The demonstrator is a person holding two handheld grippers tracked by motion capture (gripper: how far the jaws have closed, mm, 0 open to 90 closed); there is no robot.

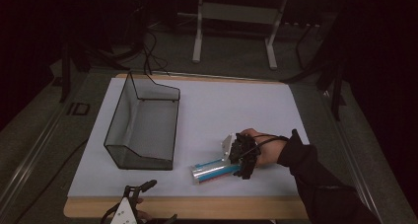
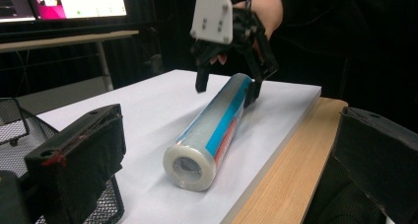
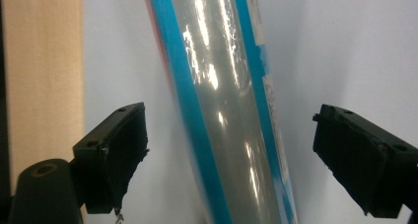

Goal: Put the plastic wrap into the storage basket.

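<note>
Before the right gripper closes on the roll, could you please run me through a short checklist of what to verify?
1. Right gripper open wide enough: ok, both jaws stand apart from the roll.
2. Roll between the jaws: ok, it runs up the gap in the right gripper view, one jaw on each side.
3. Roll at rest: ok, it lies on its side on the white sheet, near the wooden table edge.
4. Left gripper out of the way: ok, open, short of the roll's near end.
5. Wire basket clear of the roll: ok, it stands apart.
6. Grip firmness on the glossy wrap: cannot tell.
</note>
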